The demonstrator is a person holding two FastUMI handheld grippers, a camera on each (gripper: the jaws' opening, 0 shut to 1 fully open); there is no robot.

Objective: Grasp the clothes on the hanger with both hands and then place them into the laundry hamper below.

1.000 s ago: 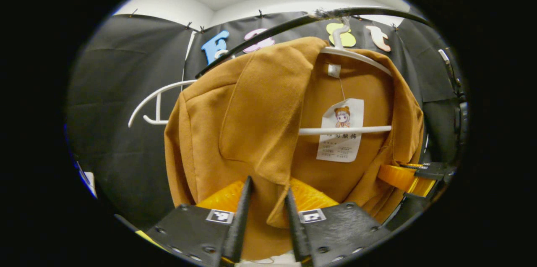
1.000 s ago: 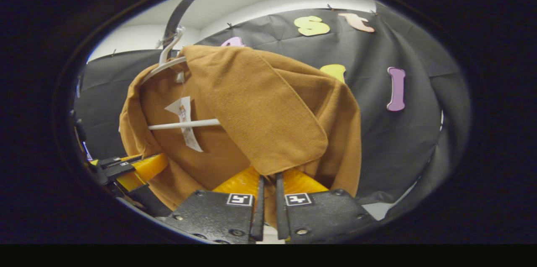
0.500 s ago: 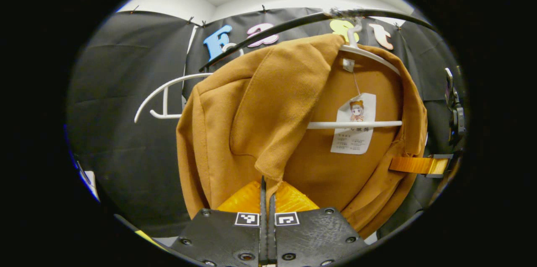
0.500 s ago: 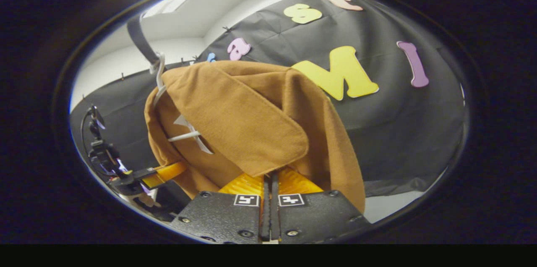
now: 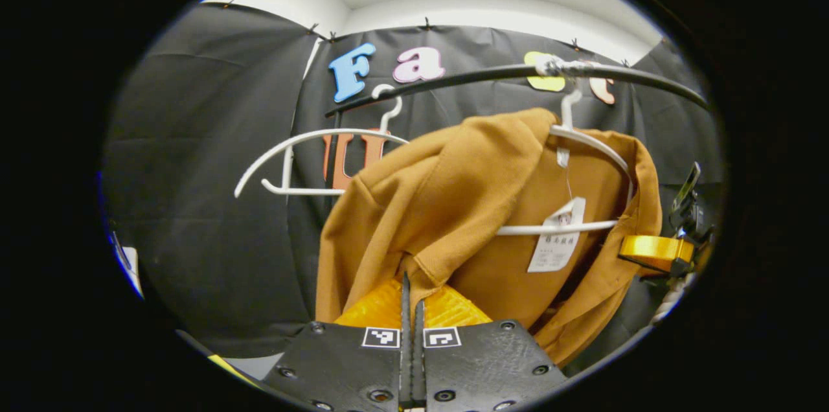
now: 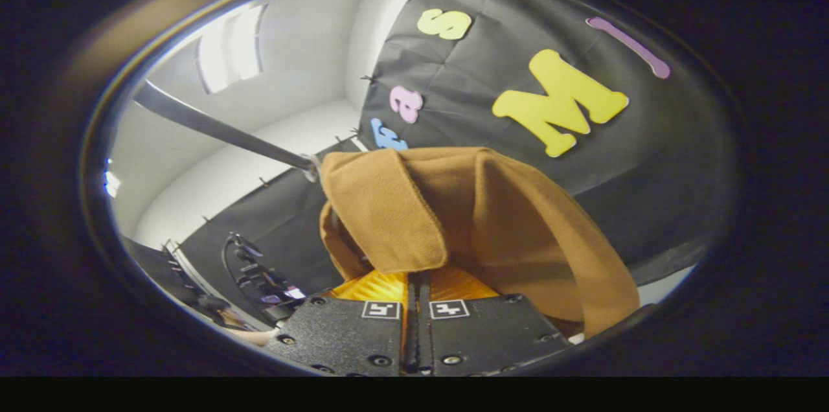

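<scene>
A brown coat [image 5: 466,192] hangs on a white hanger [image 5: 592,143] from a black rail [image 5: 466,78], with a paper tag [image 5: 557,243] dangling inside it. My left gripper [image 5: 411,286] is shut on the edge of the coat's left front flap. At the coat's right edge, the right gripper [image 5: 651,249] shows from the side, pressed on the cloth. In the right gripper view, my right gripper [image 6: 418,279] is shut on the lower edge of a folded coat [image 6: 505,217] flap. The rail [image 6: 220,130] runs up to the left behind it.
An empty white hanger [image 5: 311,140] hangs on the rail left of the coat. Black cloth walls close in behind and on both sides. A dark device with cables [image 6: 256,279] and a hand [image 6: 249,336] show at the lower left of the right gripper view.
My left gripper went from open around the flap to shut on it. Both grippers have pulled back and down, stretching the coat away from the hanger. The right gripper view has tilted upward.
</scene>
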